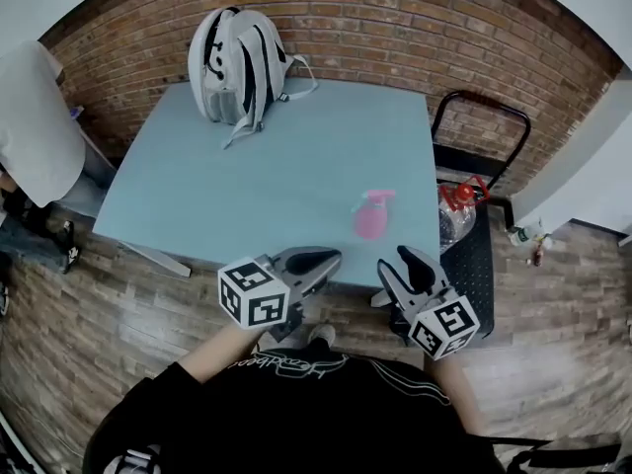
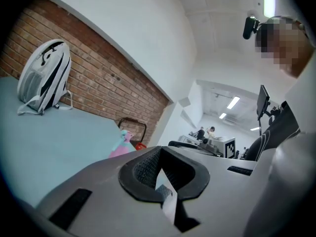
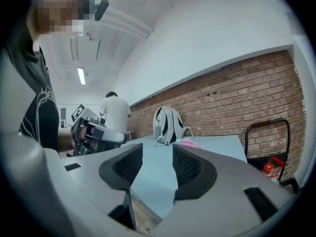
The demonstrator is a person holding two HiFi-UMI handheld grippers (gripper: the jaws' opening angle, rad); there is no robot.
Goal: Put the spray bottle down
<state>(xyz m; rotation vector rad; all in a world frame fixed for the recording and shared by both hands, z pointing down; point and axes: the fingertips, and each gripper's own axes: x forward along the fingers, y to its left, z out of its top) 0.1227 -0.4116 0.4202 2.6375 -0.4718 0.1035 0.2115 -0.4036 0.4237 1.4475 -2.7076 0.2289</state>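
A pink spray bottle [image 1: 371,217] with a pale blue-green head rests on the light blue table [image 1: 217,186], near its front right edge, and nothing holds it. Both grippers hover just off the table's front edge, apart from the bottle. My left gripper [image 1: 314,262] has its dark pads together with nothing between them. My right gripper [image 1: 403,265] stands open and empty. The bottle shows small and pink [image 2: 122,145] past my left gripper [image 2: 160,169]. It lies beyond the gap of my right gripper [image 3: 153,164], in front of the backpack, as a low pink shape [image 3: 190,143].
A white and grey backpack [image 1: 237,62] stands at the table's far edge against the brick wall. A black metal cart [image 1: 481,166] with a red-capped bottle [image 1: 459,197] stands to the table's right. A person in white [image 1: 35,117] is at the left.
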